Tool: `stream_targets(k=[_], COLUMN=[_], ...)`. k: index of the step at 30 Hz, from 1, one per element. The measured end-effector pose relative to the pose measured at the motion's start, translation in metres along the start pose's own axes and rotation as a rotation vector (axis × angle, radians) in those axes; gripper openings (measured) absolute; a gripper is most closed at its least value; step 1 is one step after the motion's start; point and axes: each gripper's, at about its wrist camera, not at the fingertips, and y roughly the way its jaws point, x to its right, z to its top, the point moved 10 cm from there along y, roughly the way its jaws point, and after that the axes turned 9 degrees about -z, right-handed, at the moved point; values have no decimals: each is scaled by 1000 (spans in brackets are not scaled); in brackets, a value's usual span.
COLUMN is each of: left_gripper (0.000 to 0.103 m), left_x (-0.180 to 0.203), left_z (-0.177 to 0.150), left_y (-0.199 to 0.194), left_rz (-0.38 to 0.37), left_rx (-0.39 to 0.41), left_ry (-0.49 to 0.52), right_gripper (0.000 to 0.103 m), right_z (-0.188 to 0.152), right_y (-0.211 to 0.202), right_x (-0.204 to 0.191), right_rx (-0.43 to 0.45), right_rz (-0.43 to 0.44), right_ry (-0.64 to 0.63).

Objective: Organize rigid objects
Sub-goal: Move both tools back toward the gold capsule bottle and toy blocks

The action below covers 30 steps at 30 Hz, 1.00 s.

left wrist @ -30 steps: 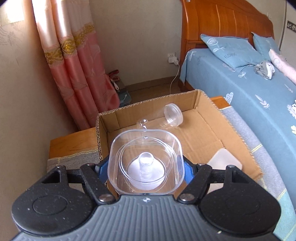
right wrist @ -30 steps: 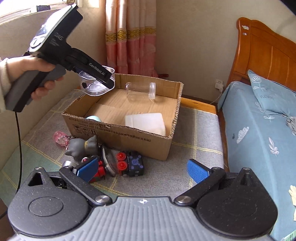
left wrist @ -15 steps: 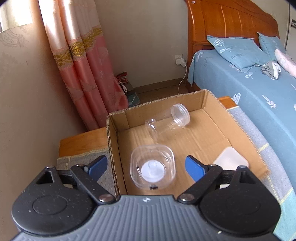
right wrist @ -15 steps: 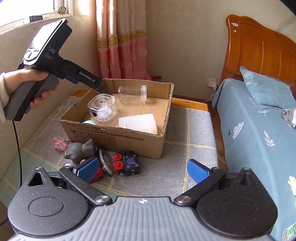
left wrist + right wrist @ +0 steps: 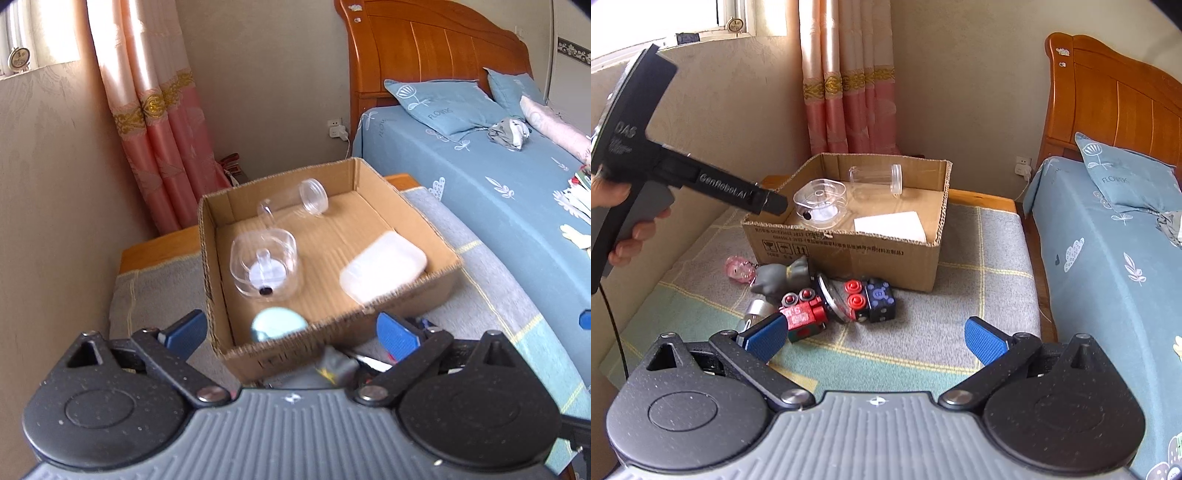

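An open cardboard box [image 5: 439, 273] [image 5: 849, 254] stands on a checked blanket. Inside lie a clear square container [image 5: 264, 258] [image 5: 820, 203], a clear jar [image 5: 295, 203] [image 5: 875, 181] on its side, a flat white lid [image 5: 382, 266] [image 5: 890, 225] and a pale blue round thing [image 5: 279, 325]. My left gripper [image 5: 290, 330] [image 5: 772, 201] hovers near the box's front left corner, its jaws opening with nothing held. My right gripper [image 5: 875, 336] stands open and empty in front of loose toys: a grey cat figure [image 5: 783, 277], a red block [image 5: 803, 314] and a black cube [image 5: 881, 299].
A pink trinket [image 5: 738, 267] lies left of the cat. The blue-sheeted bed [image 5: 1108, 258] with its wooden headboard [image 5: 1108, 92] runs along the right. A wall and pink curtain [image 5: 849, 92] close off the left and back. A hand [image 5: 613, 195] holds the left gripper.
The left gripper let go of the clear square container, which now rests in the box. Its jaws spread wide and it drew back toward the box's front edge. The right gripper shifted slightly.
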Motion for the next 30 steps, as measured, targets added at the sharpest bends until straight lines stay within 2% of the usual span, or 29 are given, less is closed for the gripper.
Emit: stream_targets(k=[3, 7, 10, 15, 24, 30], left_gripper=[99, 100, 100, 100, 100, 100], left_x=[13, 29, 41, 54, 51, 51], left_z=[-18, -44, -67, -99, -127, -139], left_y=[-8, -6, -2, 6, 12, 20], left_rz=[-11, -36, -10, -20, -40, -48], left_rx=[55, 36, 14, -24, -35, -62], left_ry=[26, 24, 54, 62, -14, -23], right_gripper=[103, 103, 103, 103, 103, 103], right_z=[-6, -15, -19, -28, -36, -29], right_y=[-5, -8, -10, -10, -8, 1], right_x=[1, 4, 4, 4, 2, -3], right_rx=[10, 7, 6, -6, -31, -34], right_rz=[-1, 7, 9, 4, -3, 9], right_ry=[17, 39, 46, 52, 47, 54])
